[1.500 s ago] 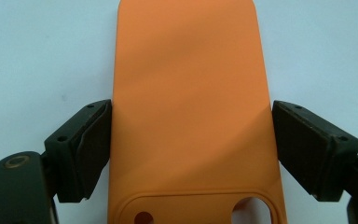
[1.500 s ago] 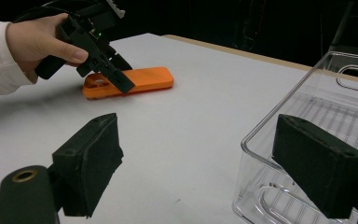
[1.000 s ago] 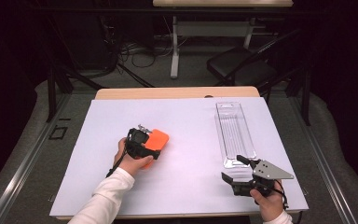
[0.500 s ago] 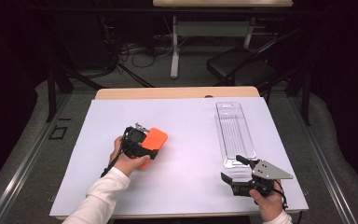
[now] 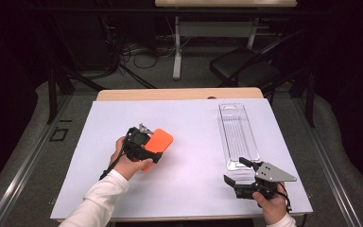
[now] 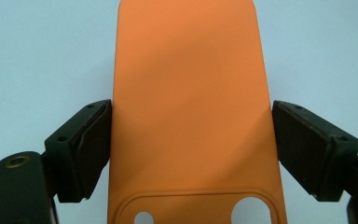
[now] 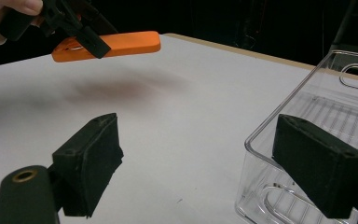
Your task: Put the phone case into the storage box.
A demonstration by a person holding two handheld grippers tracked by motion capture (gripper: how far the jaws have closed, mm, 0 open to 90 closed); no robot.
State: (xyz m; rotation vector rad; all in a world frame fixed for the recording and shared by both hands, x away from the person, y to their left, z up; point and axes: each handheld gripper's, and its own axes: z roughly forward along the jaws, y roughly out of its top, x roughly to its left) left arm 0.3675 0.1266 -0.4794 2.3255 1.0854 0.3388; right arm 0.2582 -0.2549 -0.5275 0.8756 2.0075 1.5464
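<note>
A flat orange phone case (image 5: 163,139) (image 6: 191,93) hangs level a little above the white table top, casting a shadow under it in the right gripper view (image 7: 121,43). My left gripper (image 5: 152,144) (image 6: 191,149) is shut on it, a pad pressing on each long edge near the camera cut-out end. My right gripper (image 5: 236,171) (image 7: 196,158) rests low at the front right, open, with nothing held. The near corner of a clear plastic tray (image 5: 236,132) (image 7: 335,107) lies just beside its right jaw.
A white sheet (image 5: 194,189) covers the table, whose wooden back edge (image 5: 179,93) shows beyond it. Past the table stand a dark chair (image 5: 246,68) and a desk leg with cables on the floor.
The left gripper has risen a little with the orange case in it. The right gripper has kept still.
</note>
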